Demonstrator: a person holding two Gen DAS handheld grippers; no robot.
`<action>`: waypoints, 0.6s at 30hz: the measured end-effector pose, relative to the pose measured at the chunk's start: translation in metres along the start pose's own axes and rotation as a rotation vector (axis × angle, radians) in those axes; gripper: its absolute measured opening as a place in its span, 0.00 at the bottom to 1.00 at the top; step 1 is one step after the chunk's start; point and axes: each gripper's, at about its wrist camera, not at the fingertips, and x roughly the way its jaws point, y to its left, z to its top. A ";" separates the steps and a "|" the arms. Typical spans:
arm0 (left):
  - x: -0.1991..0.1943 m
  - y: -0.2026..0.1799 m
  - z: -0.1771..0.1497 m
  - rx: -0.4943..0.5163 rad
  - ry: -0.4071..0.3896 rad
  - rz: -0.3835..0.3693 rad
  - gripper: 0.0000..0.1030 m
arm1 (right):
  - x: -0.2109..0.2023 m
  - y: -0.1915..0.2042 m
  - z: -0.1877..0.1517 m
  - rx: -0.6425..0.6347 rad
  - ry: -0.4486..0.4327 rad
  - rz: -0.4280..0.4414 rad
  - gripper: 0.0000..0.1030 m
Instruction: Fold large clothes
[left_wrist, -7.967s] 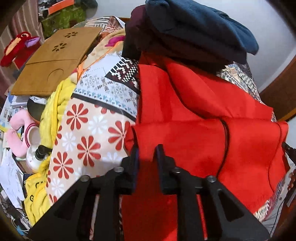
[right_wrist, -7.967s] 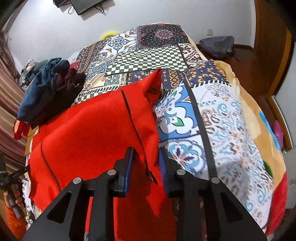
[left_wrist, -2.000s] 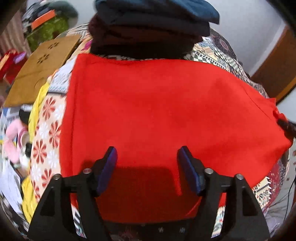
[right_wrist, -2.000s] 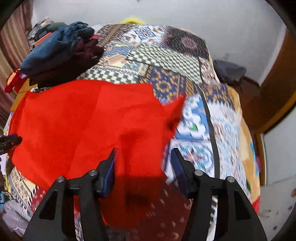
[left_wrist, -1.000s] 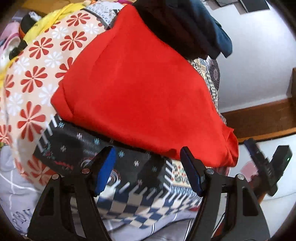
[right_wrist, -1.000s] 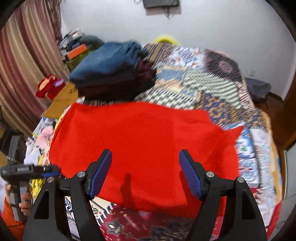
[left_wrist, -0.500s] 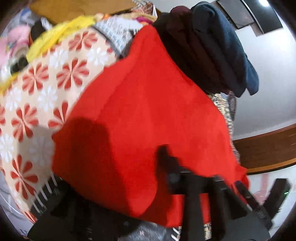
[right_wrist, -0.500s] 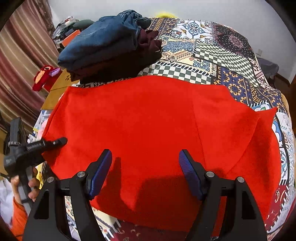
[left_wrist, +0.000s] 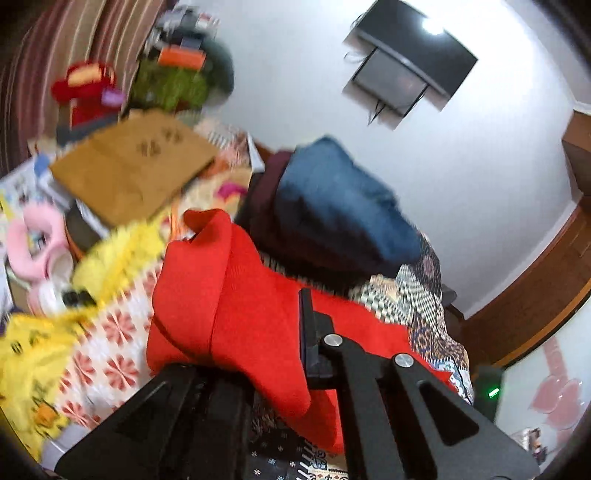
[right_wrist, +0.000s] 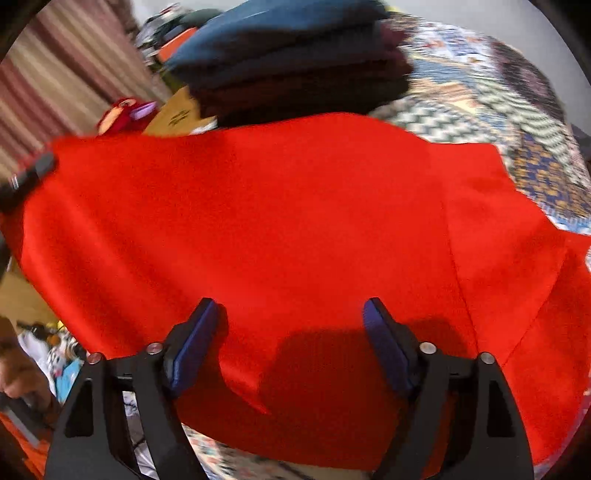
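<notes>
A large red garment lies folded across the patterned bed. My right gripper is open and empty, its two fingers spread wide just above the garment's near edge. In the left wrist view my left gripper is shut on the left end of the red garment and holds that end bunched up above the bed. Its left finger is hidden under the cloth; the right finger shows. The left gripper's tip also shows at the far left of the right wrist view.
A stack of folded dark blue and maroon clothes sits on the bed just behind the red garment, also in the right wrist view. A brown board, yellow cloth and toys lie left of the bed. The patterned quilt extends right.
My left gripper has closed on the garment's left end and lifted it. My right gripper has moved lower and closer over the garment, still open.
</notes>
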 end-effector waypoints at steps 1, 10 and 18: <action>-0.007 -0.008 0.003 0.038 -0.022 0.008 0.02 | 0.002 0.004 0.000 -0.013 0.006 0.012 0.78; -0.006 -0.086 -0.003 0.310 -0.046 -0.012 0.01 | -0.041 -0.036 -0.008 0.071 -0.060 0.057 0.78; 0.053 -0.196 -0.059 0.529 0.139 -0.209 0.01 | -0.141 -0.132 -0.054 0.257 -0.274 -0.201 0.78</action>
